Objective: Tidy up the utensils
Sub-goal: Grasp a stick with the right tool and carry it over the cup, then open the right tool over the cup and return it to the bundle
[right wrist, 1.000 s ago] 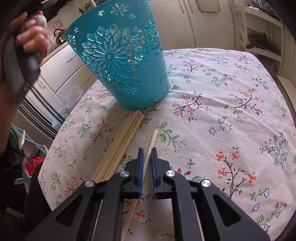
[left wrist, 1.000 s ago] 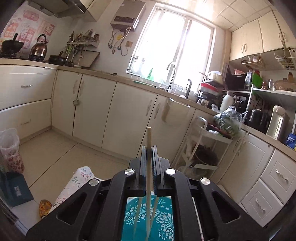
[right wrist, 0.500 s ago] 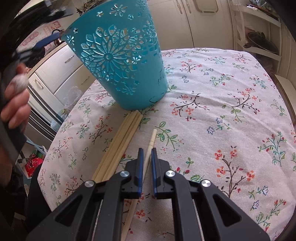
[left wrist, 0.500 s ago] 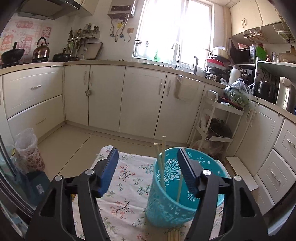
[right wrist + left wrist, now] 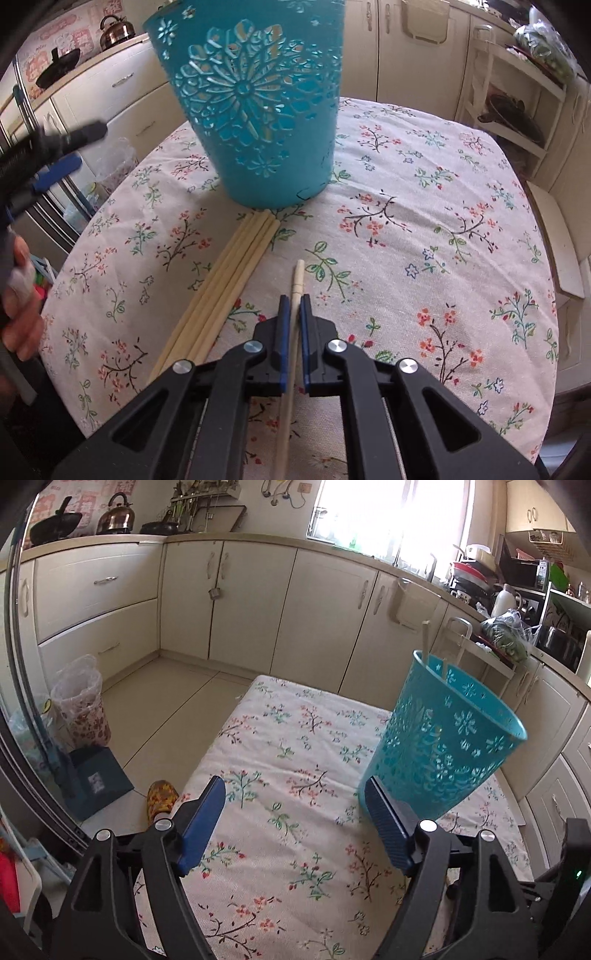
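In the right wrist view, the right gripper [image 5: 291,306] at lower centre is clamped on a single pale chopstick [image 5: 296,280], whose tip pokes out just past the blue pads above the floral tablecloth [image 5: 443,206]. A bundle of wooden chopsticks [image 5: 229,284] lies left of it, its far ends touching the base of the teal cut-out utensil holder [image 5: 255,103] at upper centre. In the left wrist view, the left gripper [image 5: 293,819] has just been opening; its jaws stand wide with nothing between them, over the cloth. The holder stands at right, with chopsticks [image 5: 425,642] rising from its rim.
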Action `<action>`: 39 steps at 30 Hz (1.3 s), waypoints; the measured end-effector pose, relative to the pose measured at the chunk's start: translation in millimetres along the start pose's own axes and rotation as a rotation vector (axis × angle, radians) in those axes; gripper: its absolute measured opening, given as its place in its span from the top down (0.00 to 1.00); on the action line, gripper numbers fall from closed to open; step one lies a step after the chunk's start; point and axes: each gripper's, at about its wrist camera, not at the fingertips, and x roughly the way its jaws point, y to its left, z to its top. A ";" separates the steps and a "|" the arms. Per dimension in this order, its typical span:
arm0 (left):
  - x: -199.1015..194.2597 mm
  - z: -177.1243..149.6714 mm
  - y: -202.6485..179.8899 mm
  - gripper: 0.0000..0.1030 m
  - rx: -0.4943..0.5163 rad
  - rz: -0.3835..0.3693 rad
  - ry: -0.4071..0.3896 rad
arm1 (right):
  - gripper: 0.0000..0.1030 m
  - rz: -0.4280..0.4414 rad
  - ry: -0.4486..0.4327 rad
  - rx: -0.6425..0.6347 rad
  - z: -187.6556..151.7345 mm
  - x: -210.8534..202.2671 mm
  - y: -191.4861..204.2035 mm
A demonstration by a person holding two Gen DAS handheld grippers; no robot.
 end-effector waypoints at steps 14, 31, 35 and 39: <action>25.5 -29.2 11.2 0.22 -0.045 -0.005 0.109 | 0.94 0.329 -0.340 0.185 41.2 -111.8 -30.4; 32.2 -33.1 15.1 0.19 -0.077 -0.029 0.138 | 0.94 0.178 -0.677 0.308 200.0 -95.3 -11.4; 32.9 -33.3 16.7 0.19 -0.092 -0.038 0.138 | 0.94 0.152 -0.595 0.246 200.9 -76.7 -3.4; 32.4 -33.8 18.7 0.19 -0.100 -0.041 0.136 | 0.94 0.152 -0.501 0.196 194.1 -64.6 0.6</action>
